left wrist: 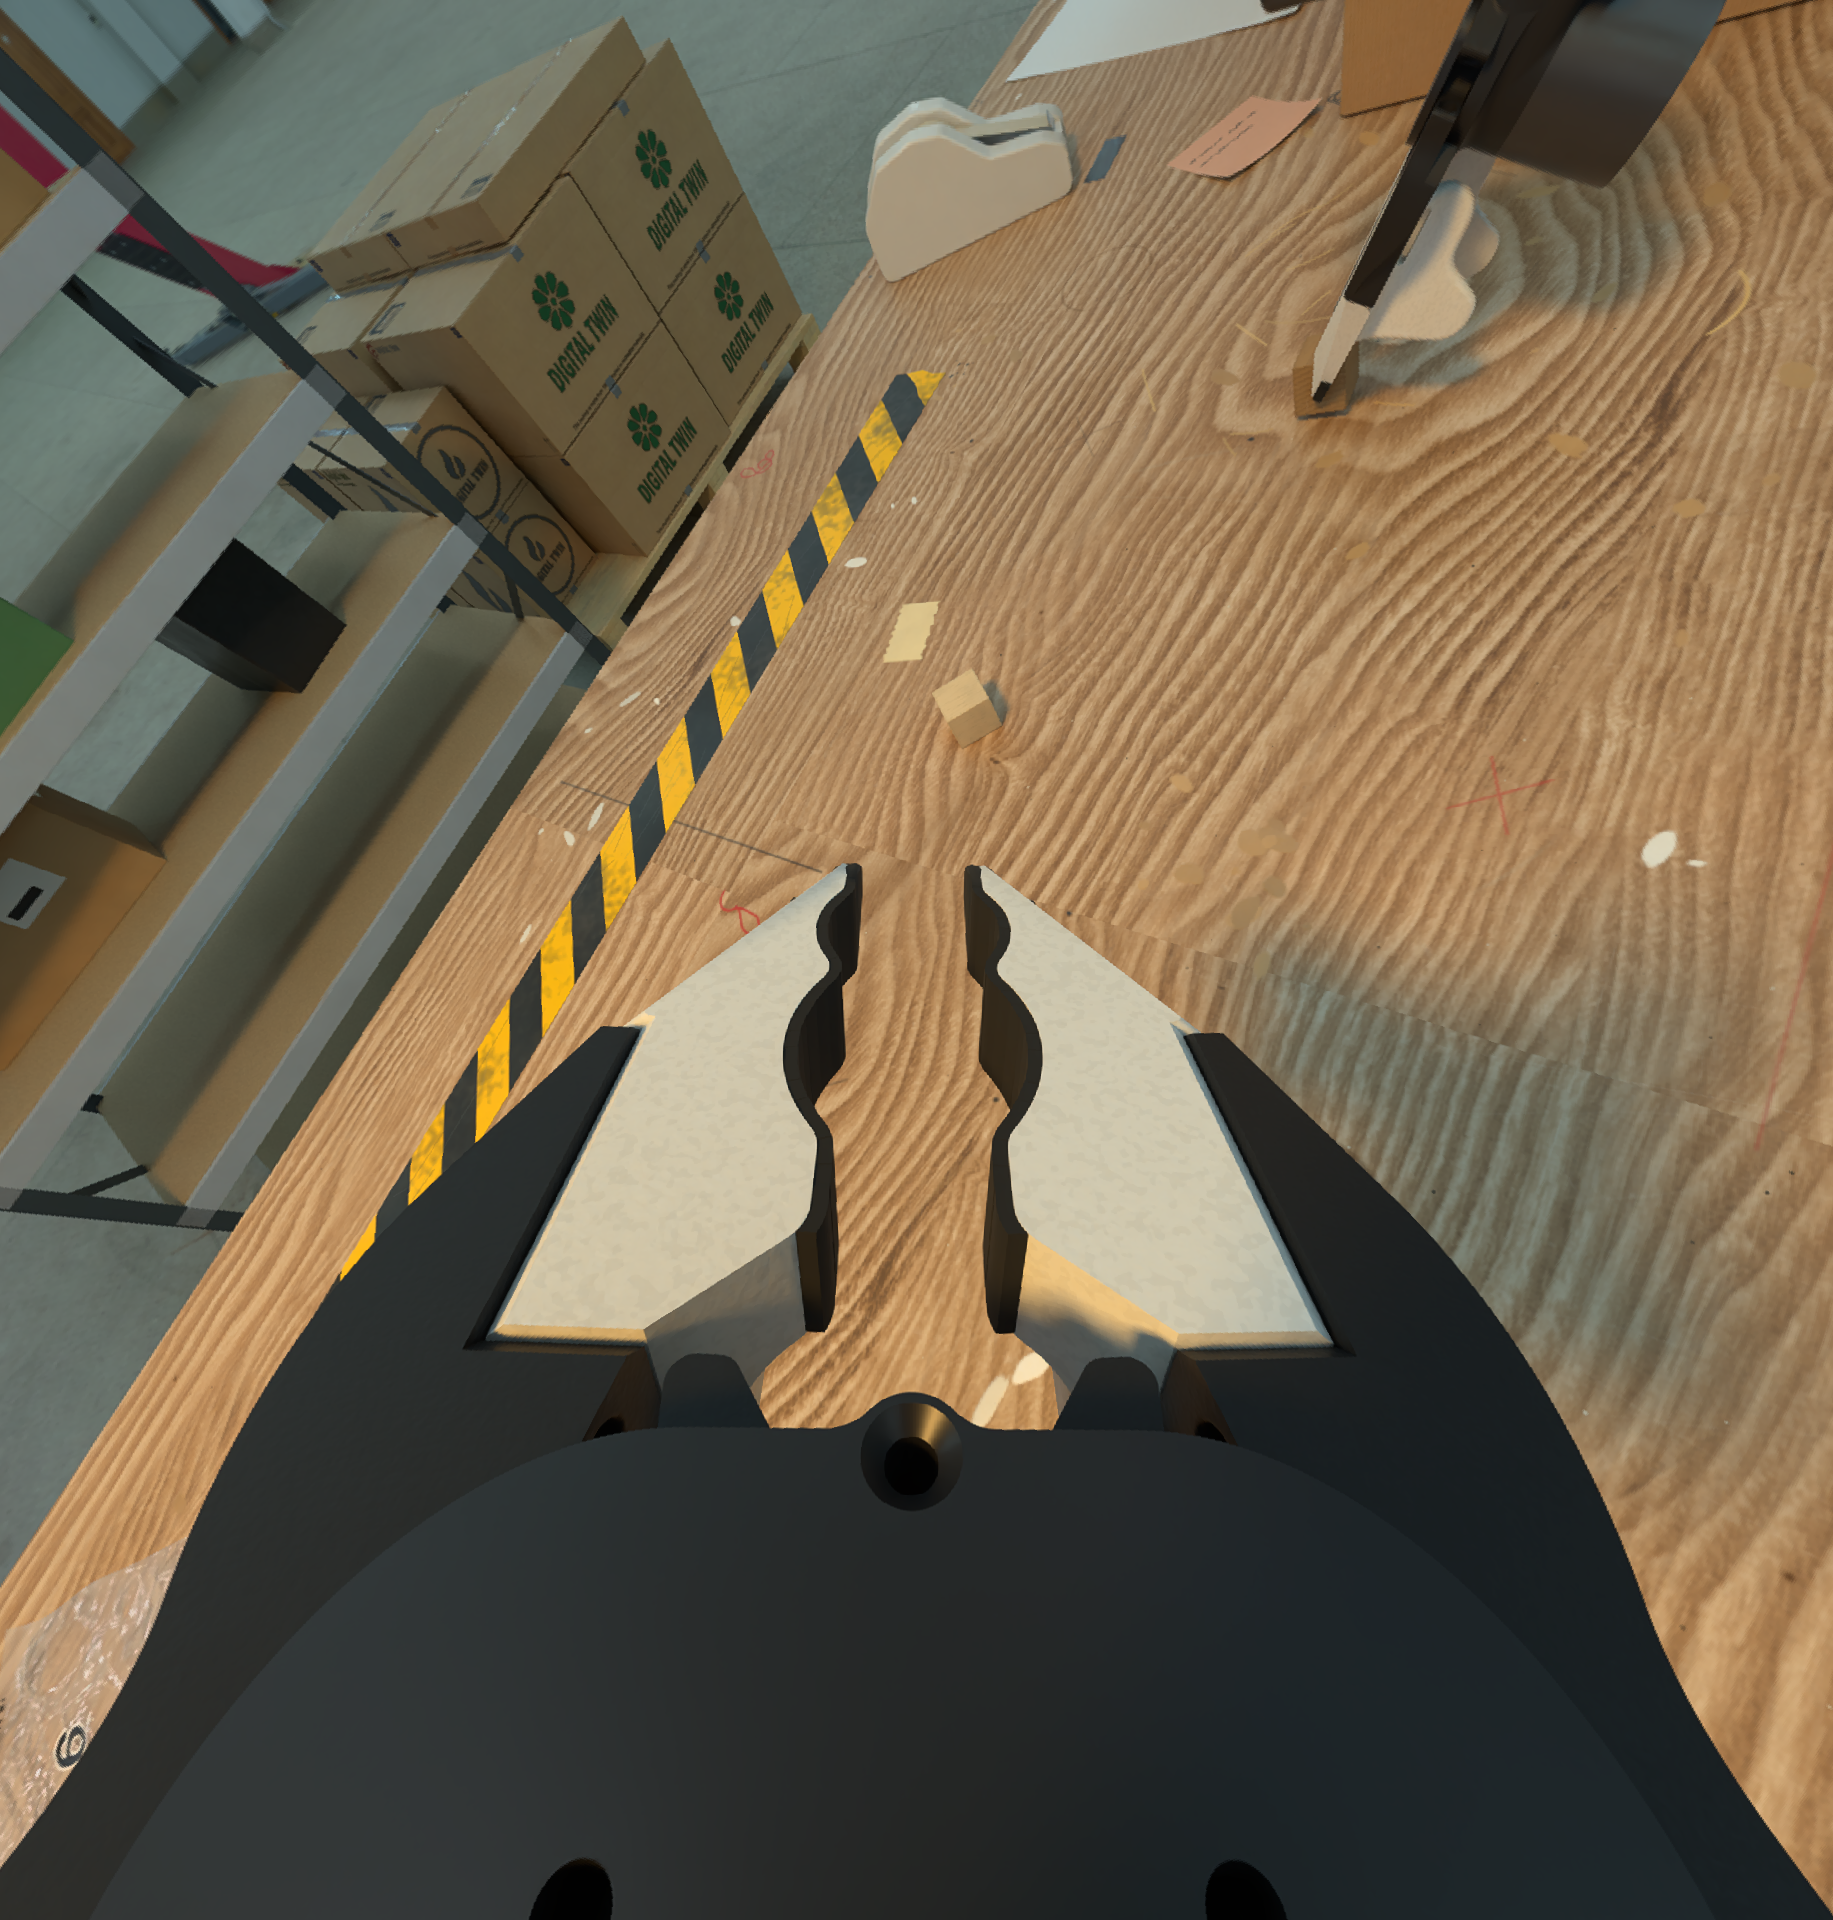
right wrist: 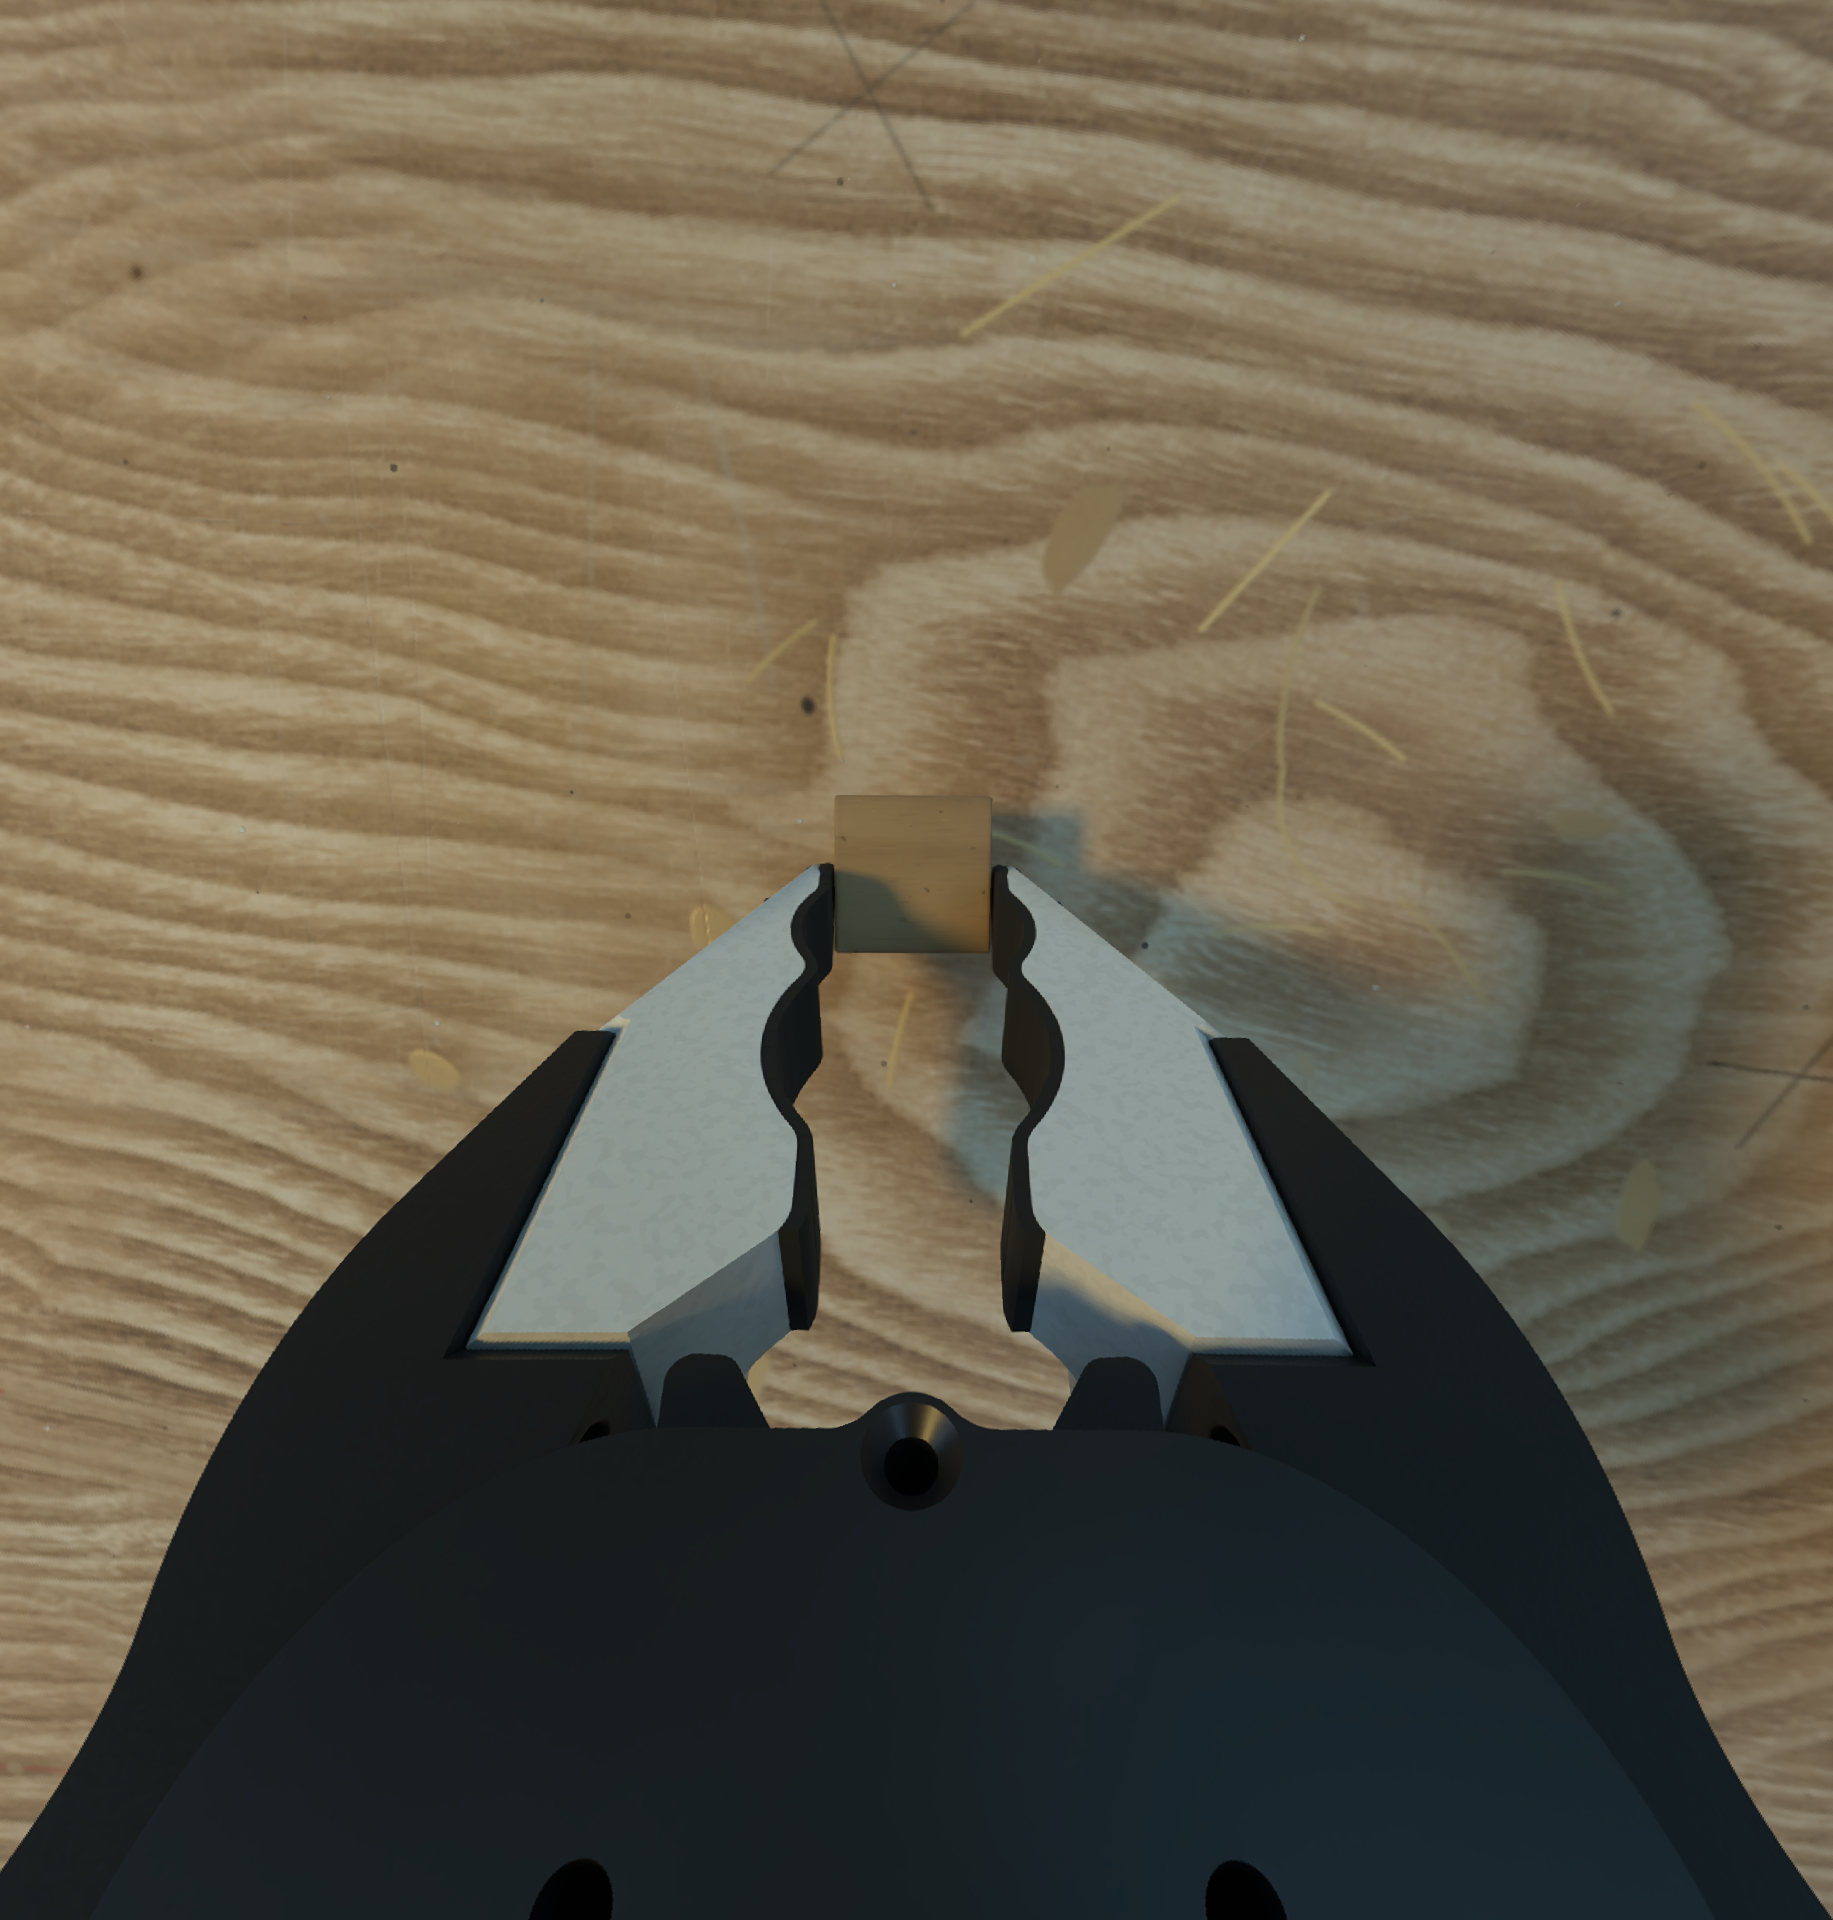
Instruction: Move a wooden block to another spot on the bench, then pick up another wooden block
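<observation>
**A:** Start with the workbench [left wrist: 1307,727]. Where does everything sit, taking the yellow-and-black hazard stripe [left wrist: 746,644] as the mark?

**B:** The right gripper [right wrist: 912,883] is well away from the stripe, deep in the bench. From its own camera it looks straight down, its tips pinching a small wooden cube [right wrist: 912,868] on two opposite faces. The cube looks to be on or just above the boards; I cannot tell which.

**A:** And the other one?

**B:** The left gripper [left wrist: 912,883] hangs near the stripe, its jaws a little apart with only bare bench between them. A second wooden cube [left wrist: 967,707] lies just beside the stripe, straight ahead of those tips and slightly right, turned corner-on. It has no long axis, so I judge the faces need squaring to the jaws.

**A:** Which is nearer that loose cube?

**B:** The left, clearly.

**A:** What does one view add?

**B:** The left camera shows the right gripper [left wrist: 1327,390] standing steeply over its cube [left wrist: 1307,400], and a white tape dispenser [left wrist: 964,177] beyond the stripe's far end. Only the right camera shows the grip itself.
</observation>
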Motion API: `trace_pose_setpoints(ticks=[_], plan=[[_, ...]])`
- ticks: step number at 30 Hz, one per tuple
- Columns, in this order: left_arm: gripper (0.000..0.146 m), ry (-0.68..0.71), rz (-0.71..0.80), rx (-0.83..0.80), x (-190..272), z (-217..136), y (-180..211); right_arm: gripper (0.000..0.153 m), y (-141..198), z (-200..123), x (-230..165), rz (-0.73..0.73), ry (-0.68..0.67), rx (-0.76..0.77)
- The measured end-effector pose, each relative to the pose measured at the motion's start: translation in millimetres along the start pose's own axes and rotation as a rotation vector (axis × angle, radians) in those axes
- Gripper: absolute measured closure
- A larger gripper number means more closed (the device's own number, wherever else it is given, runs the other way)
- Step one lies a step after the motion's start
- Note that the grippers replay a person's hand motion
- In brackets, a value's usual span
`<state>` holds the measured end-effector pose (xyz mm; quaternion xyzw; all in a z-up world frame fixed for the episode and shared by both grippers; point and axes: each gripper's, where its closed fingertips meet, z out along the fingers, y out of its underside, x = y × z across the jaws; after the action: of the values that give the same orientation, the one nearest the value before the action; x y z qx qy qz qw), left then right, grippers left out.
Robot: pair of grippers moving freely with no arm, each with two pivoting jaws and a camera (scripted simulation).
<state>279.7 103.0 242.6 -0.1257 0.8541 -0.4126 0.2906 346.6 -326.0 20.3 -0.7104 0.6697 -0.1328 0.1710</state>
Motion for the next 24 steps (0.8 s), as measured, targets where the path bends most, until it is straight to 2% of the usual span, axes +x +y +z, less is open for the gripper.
trace_pose_setpoints(ticks=[3, 6, 9, 11, 13, 14, 16, 18, 19, 21, 24], plan=[[0.127, -0.004, -0.003, -0.006, -1, 0, 2, 0.116, -3, -16, 3, -0.007, 0.021, 0.024], [0.127, -0.011, -0.009, -0.009, -4, -3, 3, 0.104, -28, -67, -17, -0.021, -0.005, 0.171], [0.127, -0.027, -0.023, 0.004, -10, -7, 2, 0.104, -68, -132, -103, -0.135, -0.218, 0.452], [0.127, -0.031, -0.033, 0.014, -13, -9, 3, 0.106, -80, -150, -176, -0.275, -0.390, 0.550], [0.127, -0.034, -0.047, 0.013, -16, -10, 4, 0.107, -84, -133, -234, -0.463, -0.488, 0.467], [0.127, -0.032, -0.052, 0.011, -16, -10, 5, 0.107, -90, -116, -251, -0.528, -0.478, 0.417], [0.127, -0.026, -0.054, 0.008, -16, -9, 7, 0.108, -96, -73, -269, -0.692, -0.405, 0.294], [0.127, -0.022, -0.051, 0.010, -16, -10, 7, 0.110, -101, -30, -265, -0.831, -0.275, 0.143], [0.127, -0.020, -0.049, 0.012, -15, -11, 6, 0.112, -102, -13, -261, -0.866, -0.222, 0.075], [0.127, -0.015, -0.050, 0.017, -15, -13, 6, 0.115, -102, 12, -256, -0.897, -0.212, -0.020], [0.127, -0.010, -0.065, 0.027, -18, -16, 7, 0.117, -105, 37, -251, -0.860, -0.214, -0.091]])
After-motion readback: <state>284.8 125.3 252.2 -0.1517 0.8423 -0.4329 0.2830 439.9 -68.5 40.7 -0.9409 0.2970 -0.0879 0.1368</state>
